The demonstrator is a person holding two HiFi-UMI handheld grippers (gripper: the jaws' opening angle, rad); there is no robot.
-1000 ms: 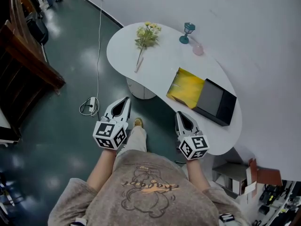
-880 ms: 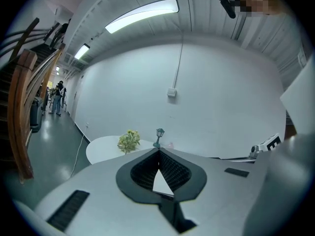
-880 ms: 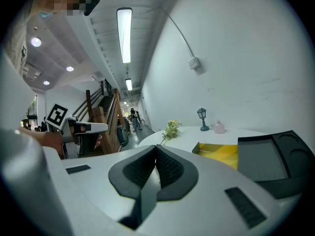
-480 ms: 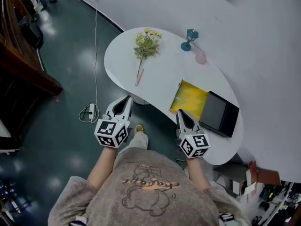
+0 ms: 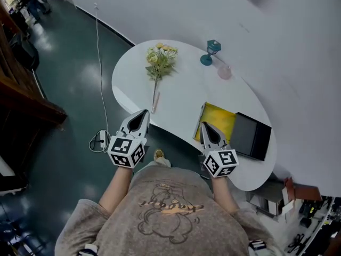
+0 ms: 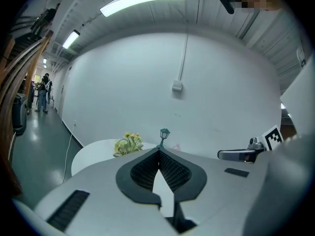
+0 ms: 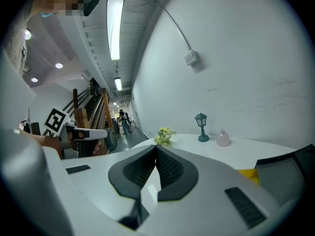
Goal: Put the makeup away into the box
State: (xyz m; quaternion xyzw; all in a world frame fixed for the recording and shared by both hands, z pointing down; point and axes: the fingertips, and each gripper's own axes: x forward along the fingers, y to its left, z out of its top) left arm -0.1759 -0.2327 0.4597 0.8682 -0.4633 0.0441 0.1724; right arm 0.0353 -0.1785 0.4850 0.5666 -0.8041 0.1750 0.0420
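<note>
A black box (image 5: 251, 135) lies at the right end of the white curved table (image 5: 176, 97), with a yellow flat item (image 5: 217, 120) beside it on the left. A small pink bottle (image 5: 225, 72) stands near the wall; it also shows in the right gripper view as the pink bottle (image 7: 223, 138). My left gripper (image 5: 143, 112) is shut and empty, with its tips at the table's near edge. My right gripper (image 5: 203, 125) is also shut and empty, with its tips just in front of the yellow item. Neither touches anything.
A bunch of flowers (image 5: 158, 62) lies on the table's left part. A teal lamp figure (image 5: 210, 51) stands by the wall. A cable and power strip (image 5: 101, 137) lie on the dark floor to the left. Boxes (image 5: 287, 193) sit low right.
Both grippers have come forward to the table's near edge, still shut. The table now lies closer, and the right gripper's tips reach the yellow item's front.
</note>
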